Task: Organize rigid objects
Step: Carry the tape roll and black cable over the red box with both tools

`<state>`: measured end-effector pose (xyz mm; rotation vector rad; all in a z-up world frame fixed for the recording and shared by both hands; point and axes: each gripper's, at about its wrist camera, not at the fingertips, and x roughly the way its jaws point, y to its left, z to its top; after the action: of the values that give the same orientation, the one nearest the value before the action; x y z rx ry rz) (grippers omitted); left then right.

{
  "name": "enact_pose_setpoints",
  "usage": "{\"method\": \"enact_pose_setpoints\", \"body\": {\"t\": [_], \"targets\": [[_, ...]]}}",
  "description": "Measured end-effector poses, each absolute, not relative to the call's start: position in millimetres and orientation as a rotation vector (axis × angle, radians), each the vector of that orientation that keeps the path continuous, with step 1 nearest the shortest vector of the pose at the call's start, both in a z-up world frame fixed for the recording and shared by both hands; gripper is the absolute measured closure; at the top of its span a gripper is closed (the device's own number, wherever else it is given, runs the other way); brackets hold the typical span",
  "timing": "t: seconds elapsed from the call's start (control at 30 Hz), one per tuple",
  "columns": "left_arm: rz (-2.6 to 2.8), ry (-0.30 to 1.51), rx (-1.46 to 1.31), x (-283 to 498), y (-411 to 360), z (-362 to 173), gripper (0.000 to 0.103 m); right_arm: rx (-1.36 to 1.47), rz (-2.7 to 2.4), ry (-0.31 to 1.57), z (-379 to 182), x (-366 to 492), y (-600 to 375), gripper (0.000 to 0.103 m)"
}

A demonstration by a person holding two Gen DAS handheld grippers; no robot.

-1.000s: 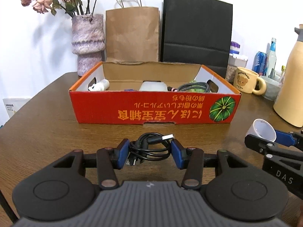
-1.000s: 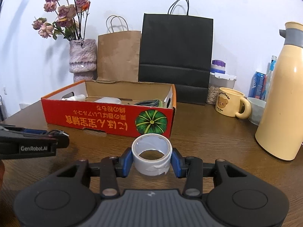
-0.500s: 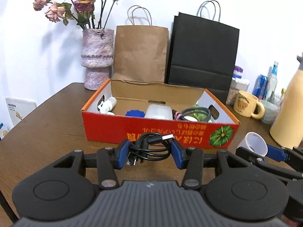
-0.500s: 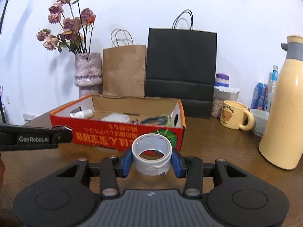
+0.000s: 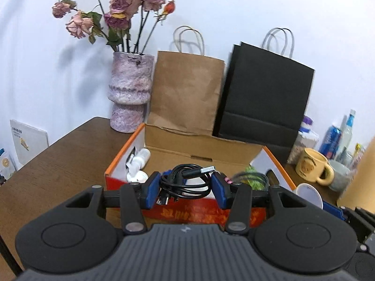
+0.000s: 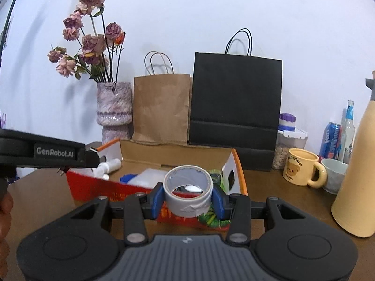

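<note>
My left gripper point(image 5: 186, 187) is shut on a coiled black USB cable point(image 5: 187, 182) and holds it above the front edge of the red cardboard box point(image 5: 121, 161). My right gripper point(image 6: 188, 197) is shut on a grey roll of tape point(image 6: 188, 192), held above the box's front right part point(image 6: 239, 171). The box holds a white bottle point(image 5: 140, 158), a blue item, a clear container and a coiled green cable point(image 5: 253, 178). The tape roll also shows in the left wrist view point(image 5: 308, 194). The left gripper shows at the left of the right wrist view point(image 6: 46, 152).
A vase of dried roses point(image 5: 130, 93), a brown paper bag point(image 5: 185, 93) and a black paper bag point(image 5: 264, 103) stand behind the box. A yellow mug point(image 6: 302, 169), a bowl point(image 6: 334, 174), cans, bottles and a tall cream flask point(image 6: 356, 187) stand to the right.
Both grippers have risen and moved forward toward the box, still holding the cable and the tape. The box's inside now shows from above.
</note>
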<state>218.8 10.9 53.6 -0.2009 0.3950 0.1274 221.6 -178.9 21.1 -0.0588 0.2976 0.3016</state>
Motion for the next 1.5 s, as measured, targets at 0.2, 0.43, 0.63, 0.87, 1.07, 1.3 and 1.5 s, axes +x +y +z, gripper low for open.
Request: {"method": "enact_pose_setpoints", "body": {"t": [0.2,0.43,0.63,0.87,1.07,1.3,1.5], "targets": [[0.149,0.395,-0.233,239.4,22.7,55.1,0.055,-0.046,0.299,0.287,24.9,241.1,-169.0,0.061],[0.158,0.387,-0.227,262.6,26.2,55.0,0.055,-0.029,0.296,0.284,27.0,269.6,-162.2,0.061],[0.159,0.393,-0.205,286.3,25.8,51.1,0.055,-0.021,0.296,0.298,23.1,294.6,-156.8,0.061],[0.166,0.393,-0.182,312.4,29.5,47.0,0.055,-0.025,0.301,0.311,18.8,324.6,-148.5,0.061],[0.178,0.398,-0.162,336.5,35.5,43.1,0.055,-0.029,0.303,0.32,16.1,350.3,-143.4,0.061],[0.187,0.413,-0.128,362.9,41.1,35.0,0.055,-0.04,0.31,0.341,10.5,379.1,-139.0,0.061],[0.19,0.435,-0.099,374.7,45.5,26.6,0.055,-0.057,0.308,0.372,1.2,394.7,-136.9,0.061]]}}
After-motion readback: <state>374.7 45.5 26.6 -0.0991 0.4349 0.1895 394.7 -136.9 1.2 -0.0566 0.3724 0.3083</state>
